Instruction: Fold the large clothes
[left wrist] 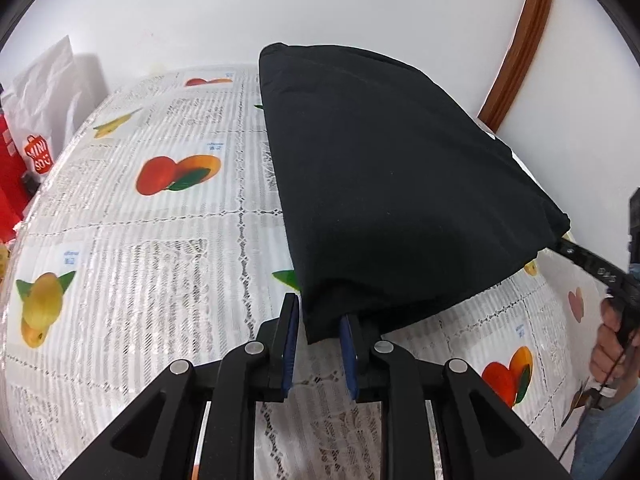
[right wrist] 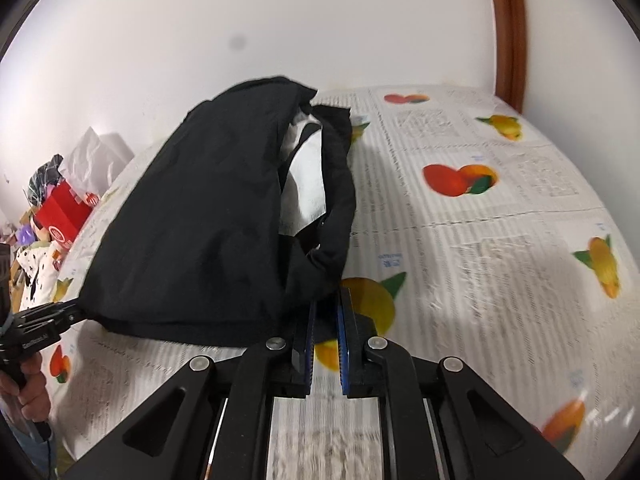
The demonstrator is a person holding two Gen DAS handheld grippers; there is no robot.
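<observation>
A large black garment [left wrist: 384, 184] hangs raised over the table, stretched between both grippers. My left gripper [left wrist: 318, 314] is shut on its near corner, a thick bunch of cloth between the blue pads. In the right wrist view the garment [right wrist: 192, 220] sags, and a white inner patch [right wrist: 308, 184] shows through an opening. My right gripper [right wrist: 328, 304] is shut on a bunched edge there. Each view catches the other tool: the right gripper [left wrist: 564, 242] enters the cloth at the right, and the left gripper [right wrist: 74, 314] at the left. A person's hand [left wrist: 612, 344] holds the handle.
The table [left wrist: 152, 264] wears a white lace cloth with fruit prints [right wrist: 460, 178]. A white shopping bag [left wrist: 48, 112] and a red box [right wrist: 62, 212] stand past its left end among clutter. A white wall lies behind, with a wooden frame [left wrist: 520, 40] at the right.
</observation>
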